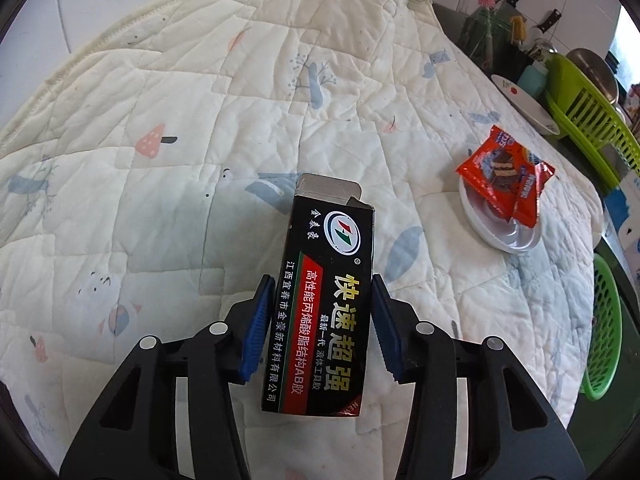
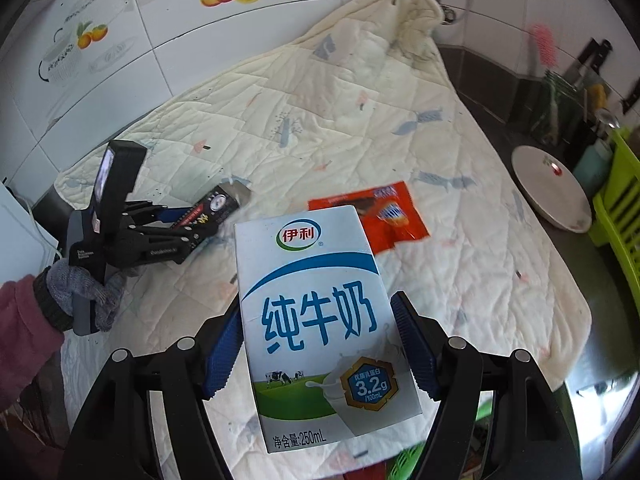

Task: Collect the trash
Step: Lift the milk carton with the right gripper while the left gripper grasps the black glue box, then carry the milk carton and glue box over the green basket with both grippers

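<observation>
My left gripper (image 1: 323, 292) is shut on a black glue box (image 1: 326, 288) with Chinese lettering, its top flap open, held above the quilt. In the right wrist view the left gripper (image 2: 208, 216) holds that box (image 2: 216, 206) at the left. My right gripper (image 2: 316, 320) is shut on a white and blue milk carton (image 2: 320, 320), held above the quilt. A red snack wrapper (image 1: 506, 174) lies on a small white dish (image 1: 500, 232) at the right; the wrapper also shows in the right wrist view (image 2: 396, 216), partly behind the carton.
A quilted cloth (image 1: 240, 100) covers the counter. A white plate (image 2: 550, 192), a green dish rack (image 1: 592, 120) and a utensil holder (image 1: 492, 36) with knives stand at the right. A green basket (image 1: 604, 328) sits low beside the counter edge. A tiled wall (image 2: 120, 40) is behind.
</observation>
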The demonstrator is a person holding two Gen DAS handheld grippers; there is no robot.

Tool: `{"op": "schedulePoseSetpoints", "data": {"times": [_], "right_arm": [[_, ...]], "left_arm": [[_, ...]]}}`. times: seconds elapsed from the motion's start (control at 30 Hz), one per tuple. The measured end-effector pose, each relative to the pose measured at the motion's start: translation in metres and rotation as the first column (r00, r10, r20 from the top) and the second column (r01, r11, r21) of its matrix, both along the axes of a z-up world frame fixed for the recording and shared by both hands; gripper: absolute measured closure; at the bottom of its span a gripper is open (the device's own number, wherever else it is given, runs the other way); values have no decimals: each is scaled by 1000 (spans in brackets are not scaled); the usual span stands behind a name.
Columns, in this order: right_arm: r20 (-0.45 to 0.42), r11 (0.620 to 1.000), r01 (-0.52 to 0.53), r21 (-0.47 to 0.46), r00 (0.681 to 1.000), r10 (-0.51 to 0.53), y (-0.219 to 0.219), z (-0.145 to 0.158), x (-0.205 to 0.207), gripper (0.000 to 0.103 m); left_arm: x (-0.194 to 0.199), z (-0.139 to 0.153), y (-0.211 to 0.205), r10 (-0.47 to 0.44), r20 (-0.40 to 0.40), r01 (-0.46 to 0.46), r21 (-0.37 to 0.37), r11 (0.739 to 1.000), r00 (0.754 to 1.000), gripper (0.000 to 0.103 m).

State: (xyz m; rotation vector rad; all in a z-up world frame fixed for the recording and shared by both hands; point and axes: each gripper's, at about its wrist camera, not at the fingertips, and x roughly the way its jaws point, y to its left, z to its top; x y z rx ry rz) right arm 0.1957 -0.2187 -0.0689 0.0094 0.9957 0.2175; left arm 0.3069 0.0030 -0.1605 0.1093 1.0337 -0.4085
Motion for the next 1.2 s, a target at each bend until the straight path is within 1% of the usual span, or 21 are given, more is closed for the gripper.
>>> {"op": "schedulePoseSetpoints", "data": {"times": [0.23, 0.3, 0.5, 0.63, 0.83, 1.03, 1.2], "right_arm": [[18, 996, 76, 41, 997, -77, -32, 3, -39, 34], [20, 995, 93, 41, 995, -94, -40, 3, -49, 34], [26, 988, 153, 38, 988, -154, -78, 3, -90, 34], [34, 978, 209, 25, 977, -209, -109, 4, -118, 34], [26, 960, 280, -4, 960, -280, -147, -7, -149, 34], [23, 940, 342, -16, 940, -341, -175, -15, -169, 34], [23, 923, 383, -48, 924, -382, -193, -22, -178, 33]], "left_arm": [[-32, 28, -3, 14, 46, -13, -25, 1000, 999, 56], [-43, 36, -6, 12, 64, -10, -25, 1000, 998, 56], [-83, 63, -20, 1, 109, 5, -56, 998, 994, 56], [-112, 80, -42, -29, 140, 40, -75, 996, 990, 56], [-149, 95, -81, -91, 168, 109, -96, 989, 982, 56], [-178, 101, -115, -150, 176, 169, -102, 980, 973, 56], [-194, 104, -140, -193, 177, 213, -104, 971, 965, 56]]}}
